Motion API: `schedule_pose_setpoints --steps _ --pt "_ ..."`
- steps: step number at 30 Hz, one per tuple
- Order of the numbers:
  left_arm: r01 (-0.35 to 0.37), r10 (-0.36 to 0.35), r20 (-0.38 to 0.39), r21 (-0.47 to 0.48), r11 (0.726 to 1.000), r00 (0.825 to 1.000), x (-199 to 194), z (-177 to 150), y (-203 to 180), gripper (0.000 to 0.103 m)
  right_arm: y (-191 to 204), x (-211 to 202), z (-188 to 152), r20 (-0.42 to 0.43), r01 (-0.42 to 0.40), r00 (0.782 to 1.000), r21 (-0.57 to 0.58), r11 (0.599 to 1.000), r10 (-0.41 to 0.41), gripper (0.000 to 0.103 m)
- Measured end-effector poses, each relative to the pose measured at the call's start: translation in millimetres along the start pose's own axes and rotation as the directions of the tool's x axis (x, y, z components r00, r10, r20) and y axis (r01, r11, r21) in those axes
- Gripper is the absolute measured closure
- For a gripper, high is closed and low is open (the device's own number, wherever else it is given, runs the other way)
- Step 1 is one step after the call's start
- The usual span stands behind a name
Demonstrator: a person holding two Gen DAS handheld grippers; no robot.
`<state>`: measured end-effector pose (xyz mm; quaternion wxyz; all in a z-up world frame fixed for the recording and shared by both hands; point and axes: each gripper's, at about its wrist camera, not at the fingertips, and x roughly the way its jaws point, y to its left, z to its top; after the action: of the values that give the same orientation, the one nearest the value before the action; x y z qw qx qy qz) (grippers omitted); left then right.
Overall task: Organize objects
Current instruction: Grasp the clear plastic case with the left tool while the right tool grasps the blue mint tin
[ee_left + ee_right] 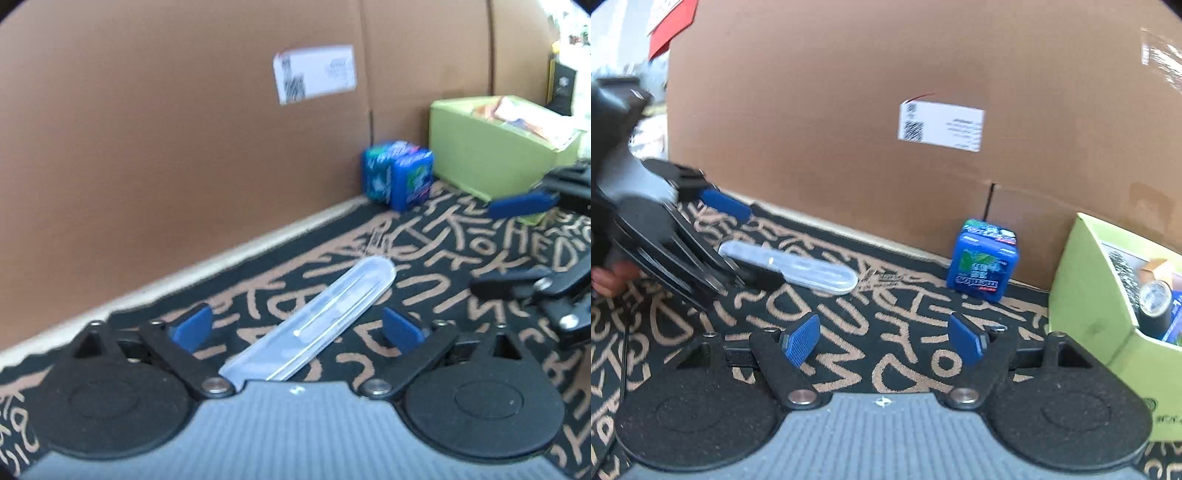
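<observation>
A clear plastic case [325, 317] lies flat on the black cloth with tan lettering [424, 280]. My left gripper [297, 328] is open and straddles the near half of the case, its blue pads standing off both sides. In the right wrist view the same case [809, 271] sticks out from between the left gripper's fingers [726, 203]. My right gripper [884, 339] is open over bare cloth, with nothing between its pads. A blue mint box [982, 266] stands ahead of it against the cardboard. One of the right gripper's fingers [521, 205] shows at the right edge of the left wrist view.
A large cardboard box [849, 110] with a white label walls off the back. A light green open box [1089, 295] at the right holds a tape roll and packets. The mint box [399, 175] stands just left of the green box [491, 155].
</observation>
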<state>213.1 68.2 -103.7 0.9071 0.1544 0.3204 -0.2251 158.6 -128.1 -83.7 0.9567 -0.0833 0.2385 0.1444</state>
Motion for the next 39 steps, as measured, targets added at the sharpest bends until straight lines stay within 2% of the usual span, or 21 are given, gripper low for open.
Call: schedule_pose_setpoints --steps 1,2,3,4,5,8,10,12,13,14,16,18,21,22,23,25,27,29,31,35,39 --pt "0.0 0.0 -0.014 -0.035 0.999 1.0 2 -1 1 0.017 -1 -2 0 0.01 0.016 1.0 0.004 1.0 -0.016 0.023" --pt "0.018 -0.019 -0.006 -0.083 0.996 1.0 0 -4 3 0.034 -2 -5 0 0.023 0.031 0.999 0.008 0.999 -0.031 0.023" --pt "0.047 -0.047 -0.001 -0.114 0.992 0.999 -3 -7 2 0.042 0 -5 2 0.034 0.041 0.999 0.015 0.999 -0.042 0.023" --pt "0.051 -0.051 0.009 -0.127 0.991 0.999 -7 -10 -1 0.055 -2 -6 3 0.043 0.049 0.998 0.029 0.998 -0.05 0.023" --pt "0.041 -0.04 0.013 -0.135 0.99 0.999 -13 -14 -6 0.062 -5 -6 4 0.053 0.055 0.997 0.049 0.997 -0.058 0.023" --pt "0.033 -0.03 0.023 -0.137 0.99 0.999 -25 -24 -26 0.071 -14 2 12 0.048 0.099 0.993 0.131 0.986 -0.106 0.023" --pt "0.072 -0.069 0.026 -0.163 0.984 0.997 -34 -27 -34 0.07 -18 13 20 0.023 0.158 0.986 0.166 0.973 -0.164 0.023" --pt "0.076 -0.071 0.029 -0.199 0.977 0.997 -38 -27 -39 0.06 -20 25 28 0.017 0.218 0.974 0.172 0.961 -0.224 0.023" --pt "0.075 -0.07 0.028 -0.208 0.975 0.997 -37 -26 -40 0.051 -21 32 32 0.005 0.249 0.967 0.175 0.952 -0.254 0.023" --pt "0.068 -0.064 0.023 -0.209 0.976 0.998 -34 -24 -43 0.049 -22 41 36 -0.013 0.283 0.958 0.18 0.942 -0.285 0.023" --pt "0.021 -0.02 0.005 -0.204 0.979 1.0 -31 -20 -47 0.05 -25 58 42 -0.042 0.335 0.942 0.175 0.926 -0.333 0.023" --pt "-0.017 0.014 -0.014 -0.217 0.976 1.0 -24 -14 -53 0.056 -29 75 46 -0.061 0.374 0.927 0.166 0.912 -0.369 0.024" --pt "-0.037 0.033 -0.02 -0.242 0.97 0.999 -18 -9 -52 0.058 -32 95 50 -0.082 0.417 0.909 0.151 0.896 -0.409 0.024" --pt "-0.046 0.043 -0.017 -0.245 0.968 0.999 -16 -9 -53 0.057 -34 99 51 -0.091 0.422 0.906 0.149 0.894 -0.413 0.025" --pt "-0.052 0.05 -0.014 -0.244 0.968 0.999 -13 -8 -54 0.057 -36 103 51 -0.097 0.425 0.905 0.149 0.893 -0.414 0.031" --pt "-0.064 0.066 -0.002 -0.236 0.97 0.998 -10 -9 -56 0.057 -39 105 50 -0.107 0.403 0.914 0.155 0.902 -0.391 0.041" --pt "-0.069 0.073 0.01 -0.223 0.972 0.997 -11 -11 -57 0.061 -39 99 47 -0.101 0.396 0.918 0.157 0.905 -0.384 0.041" --pt "-0.071 0.076 0.011 -0.229 0.971 0.997 -14 -13 -57 0.071 -37 89 42 -0.089 0.378 0.925 0.136 0.916 -0.369 0.041" --pt "-0.069 0.073 0.006 -0.235 0.969 0.997 -17 -15 -58 0.074 -33 73 35 -0.077 0.353 0.935 0.113 0.929 -0.346 0.041" --pt "-0.069 0.07 -0.001 -0.246 0.967 0.998 -30 -23 -66 0.075 -28 34 16 -0.071 0.284 0.958 0.109 0.953 -0.278 0.041" --pt "-0.039 0.037 -0.011 -0.272 0.962 0.999 -47 -33 -79 0.075 -17 -15 -7 -0.064 0.205 0.978 0.114 0.972 -0.199 0.041"
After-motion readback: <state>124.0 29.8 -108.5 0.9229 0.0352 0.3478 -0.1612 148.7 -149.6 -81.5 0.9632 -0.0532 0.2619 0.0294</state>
